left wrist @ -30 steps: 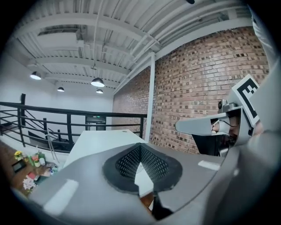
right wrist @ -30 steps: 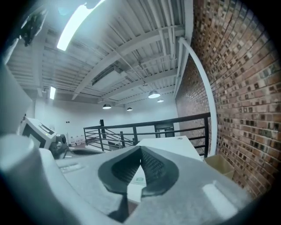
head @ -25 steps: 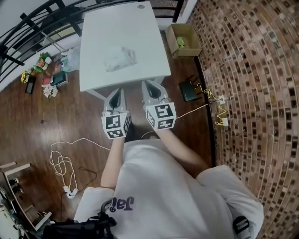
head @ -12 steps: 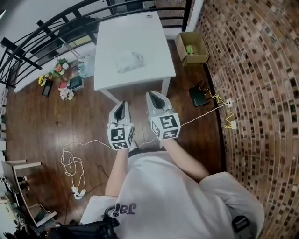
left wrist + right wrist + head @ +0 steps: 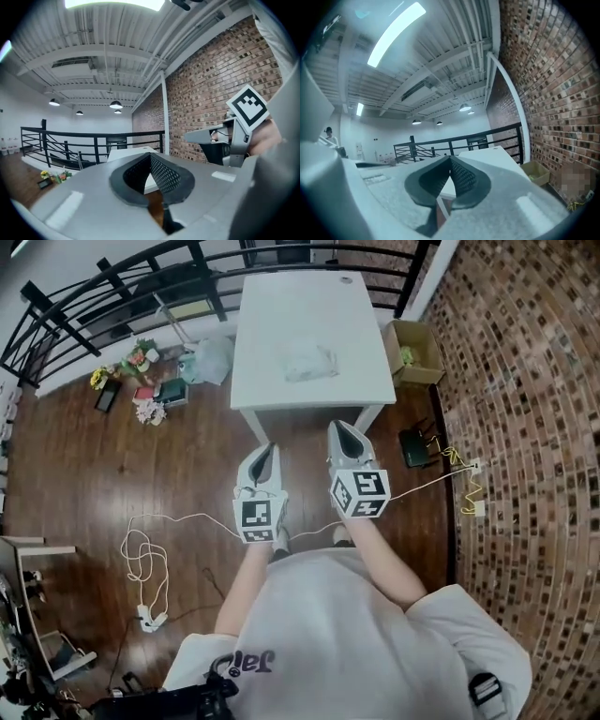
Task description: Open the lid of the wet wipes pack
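Observation:
The wet wipes pack (image 5: 307,362), pale and crinkled, lies near the middle of the white table (image 5: 281,315). Both grippers hang side by side over the wooden floor, short of the table's near edge and pointing at it. My left gripper (image 5: 269,447) is shut with nothing in it; its dark meshed pads meet at the tips (image 5: 150,156). My right gripper (image 5: 338,426) is also shut and empty, tips together (image 5: 450,158). The pack does not show in either gripper view, only the table top (image 5: 487,157) beyond the jaws.
A cardboard box (image 5: 412,351) stands right of the table by the brick wall (image 5: 525,381). A black device (image 5: 417,448) with cables lies on the floor at the right. A white cable and power strip (image 5: 141,563) lie at the left. A black railing (image 5: 94,287) and floor clutter (image 5: 141,381) are at the back left.
The table has shifted right in the head view and looks smaller. Both grippers, first at its near edge, now stand a little back from it, still shut and side by side.

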A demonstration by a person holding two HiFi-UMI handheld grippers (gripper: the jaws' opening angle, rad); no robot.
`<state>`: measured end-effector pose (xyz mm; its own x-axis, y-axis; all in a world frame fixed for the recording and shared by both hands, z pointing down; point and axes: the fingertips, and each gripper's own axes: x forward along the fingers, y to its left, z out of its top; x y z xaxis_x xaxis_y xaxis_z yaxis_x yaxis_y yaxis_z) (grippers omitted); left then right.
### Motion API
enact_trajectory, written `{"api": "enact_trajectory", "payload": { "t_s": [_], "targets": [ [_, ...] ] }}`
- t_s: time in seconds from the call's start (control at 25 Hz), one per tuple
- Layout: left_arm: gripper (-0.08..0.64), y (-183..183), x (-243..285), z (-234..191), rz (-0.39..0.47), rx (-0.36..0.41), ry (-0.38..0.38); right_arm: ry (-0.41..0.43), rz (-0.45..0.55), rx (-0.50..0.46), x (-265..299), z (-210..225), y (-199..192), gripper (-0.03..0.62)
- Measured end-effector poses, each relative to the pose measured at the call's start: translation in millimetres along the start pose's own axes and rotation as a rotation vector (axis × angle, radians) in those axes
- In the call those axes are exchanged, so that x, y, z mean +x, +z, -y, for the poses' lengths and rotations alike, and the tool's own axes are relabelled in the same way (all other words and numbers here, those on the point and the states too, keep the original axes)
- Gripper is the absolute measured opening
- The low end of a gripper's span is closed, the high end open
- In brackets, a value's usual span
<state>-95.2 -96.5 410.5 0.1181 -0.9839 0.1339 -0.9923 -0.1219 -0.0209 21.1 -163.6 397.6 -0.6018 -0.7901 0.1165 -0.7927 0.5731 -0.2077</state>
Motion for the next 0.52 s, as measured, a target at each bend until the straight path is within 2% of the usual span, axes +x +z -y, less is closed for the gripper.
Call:
{"api": "enact_trajectory", "payload": {
  "t_s": [0.2, 0.52],
  "targets": [
    [0.015, 4.0, -10.5, -43.6, 0.023, -0.034, 0.052, 0.062, -0.036, -0.057, 12.2, -41.0, -10.9, -0.009],
    [0.015, 5.5, -3.1, -42.3, 0.005, -0.074, 0.028, 0.062, -0.032, -0.101, 16.9, -44.5, -1.4, -0.009]
  ]
}}
